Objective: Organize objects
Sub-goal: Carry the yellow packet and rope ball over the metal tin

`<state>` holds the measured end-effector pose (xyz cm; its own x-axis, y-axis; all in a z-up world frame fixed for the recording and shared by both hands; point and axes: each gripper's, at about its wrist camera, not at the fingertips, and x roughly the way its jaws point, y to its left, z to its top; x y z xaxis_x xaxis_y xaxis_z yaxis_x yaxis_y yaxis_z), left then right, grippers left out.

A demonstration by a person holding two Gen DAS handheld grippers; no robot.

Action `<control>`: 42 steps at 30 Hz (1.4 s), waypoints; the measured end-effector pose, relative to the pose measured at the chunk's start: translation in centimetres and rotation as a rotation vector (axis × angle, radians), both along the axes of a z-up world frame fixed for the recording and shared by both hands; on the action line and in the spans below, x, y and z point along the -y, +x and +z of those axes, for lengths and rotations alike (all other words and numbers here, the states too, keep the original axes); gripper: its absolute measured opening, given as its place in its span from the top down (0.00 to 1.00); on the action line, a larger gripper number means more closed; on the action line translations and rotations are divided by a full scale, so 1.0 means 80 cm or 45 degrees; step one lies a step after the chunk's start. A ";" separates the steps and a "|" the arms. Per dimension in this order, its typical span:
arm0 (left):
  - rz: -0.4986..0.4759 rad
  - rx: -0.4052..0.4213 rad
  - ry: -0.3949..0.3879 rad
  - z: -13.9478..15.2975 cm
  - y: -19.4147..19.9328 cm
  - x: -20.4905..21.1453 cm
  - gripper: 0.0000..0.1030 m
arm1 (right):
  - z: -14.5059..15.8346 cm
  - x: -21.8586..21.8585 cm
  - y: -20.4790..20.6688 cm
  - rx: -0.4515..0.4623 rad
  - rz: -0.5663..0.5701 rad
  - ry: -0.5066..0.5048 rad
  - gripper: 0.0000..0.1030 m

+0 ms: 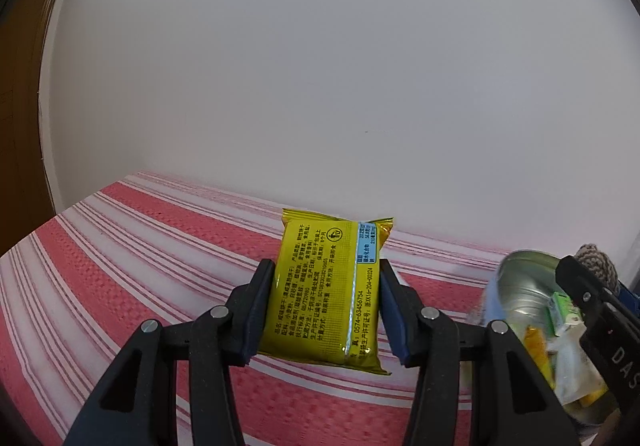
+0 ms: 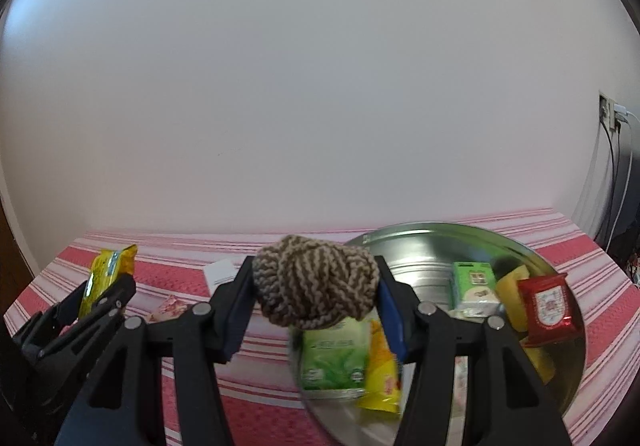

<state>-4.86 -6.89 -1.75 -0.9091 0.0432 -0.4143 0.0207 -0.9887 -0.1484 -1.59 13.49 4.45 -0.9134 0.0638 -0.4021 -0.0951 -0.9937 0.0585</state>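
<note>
Red-and-white striped cloth covers the bench point(image 2: 260, 398), with a plain pale wall behind it and nothing else in the background but a wall socket and cables far off at three o'clock.

Nearest in, the right claw point(image 2: 316, 306) is clamped on a knitted brown-and-cream yarn ball point(image 2: 316, 282), pads pressing into both sides, the ball bulging above the jaws. Just under and beyond it, at about four o'clock from the claw, sits the steel bowl point(image 2: 420, 246), already carrying a green aloe sachet point(image 2: 334, 358), a yellow sachet point(image 2: 382, 370), a green carton point(image 2: 474, 286) and a red packet point(image 2: 550, 306). The near rim lies almost beneath the ball, so the drop looks to need only a short push forward and right.

Over on the left, the left claw point(image 1: 322, 298) grips a yellow snack packet point(image 1: 332, 286) across its short width, long axis running away from the camera, clear of the cloth. From there the bowl point(image 1: 524, 278) lies at three o'clock, close by, with the right claw's point(image 1: 600, 310) black arm standing between.

So the right hand is the nearer one. The left has open cloth ahead and to nine o'clock but a crowded path bowlward. A white card point(image 2: 219, 273) and a pink wrapper point(image 2: 168, 308) lie loose on the cloth beyond.
</note>
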 end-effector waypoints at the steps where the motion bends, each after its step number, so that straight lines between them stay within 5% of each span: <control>1: -0.001 -0.002 -0.001 0.002 0.002 -0.009 0.49 | 0.001 -0.006 0.002 -0.002 -0.006 -0.003 0.46; 27: -0.232 -0.044 -0.068 0.020 0.016 -0.148 0.49 | 0.016 -0.132 0.013 -0.011 -0.200 -0.009 0.45; 42: -0.291 0.041 -0.129 0.009 0.009 -0.206 0.49 | 0.000 -0.201 0.004 0.077 -0.287 0.021 0.45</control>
<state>-4.14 9.57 -1.07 -0.8667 0.2033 -0.4555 -0.2023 -0.9780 -0.0515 -1.29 29.60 4.43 -0.8496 0.2702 -0.4530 -0.3175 -0.9478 0.0301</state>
